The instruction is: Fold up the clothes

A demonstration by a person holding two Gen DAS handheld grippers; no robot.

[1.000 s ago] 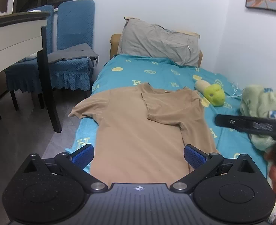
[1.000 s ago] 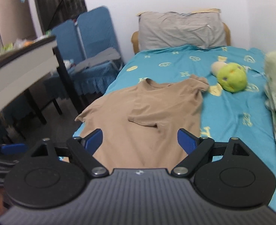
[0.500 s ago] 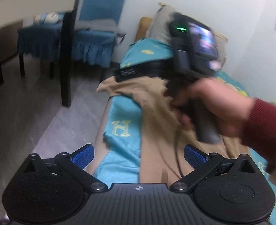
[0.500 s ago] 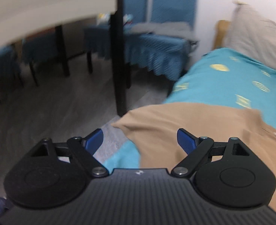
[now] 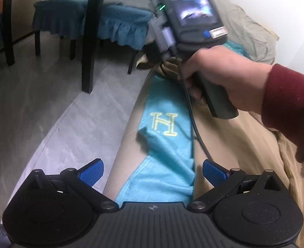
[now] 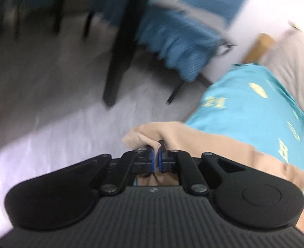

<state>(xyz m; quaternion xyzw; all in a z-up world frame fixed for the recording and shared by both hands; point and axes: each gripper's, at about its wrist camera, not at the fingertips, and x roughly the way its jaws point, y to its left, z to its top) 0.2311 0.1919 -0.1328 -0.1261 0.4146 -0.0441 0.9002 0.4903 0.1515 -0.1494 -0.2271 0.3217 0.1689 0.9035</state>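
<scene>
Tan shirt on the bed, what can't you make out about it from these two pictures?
- Left wrist view: the right hand and its device hide where the right gripper meets the tan shirt.
- Right wrist view: motion blur smears the shirt; the right gripper pinches a fold, but which part is unclear.
- Both views: collar, far sleeve and hem are cut off.

**Black handheld grippers with blue pads, one dark red sleeve**

The left gripper (image 5: 153,170) is matte black: a ribbed central body with a small round emblem, two round housings either side, and linkage arms pinned with silver screws. Its fingers (image 5: 91,172) carry textured blue pads. The right gripper (image 6: 156,157) has the same black build, blue pads and silver pivot screws. Seen from the left wrist, its rear shows a small lit screen, a green light, a blue button, a white label and a thin black cable (image 5: 195,124). The right hand (image 5: 220,76) wears a dark red ribbed cuff (image 5: 290,105)
</scene>
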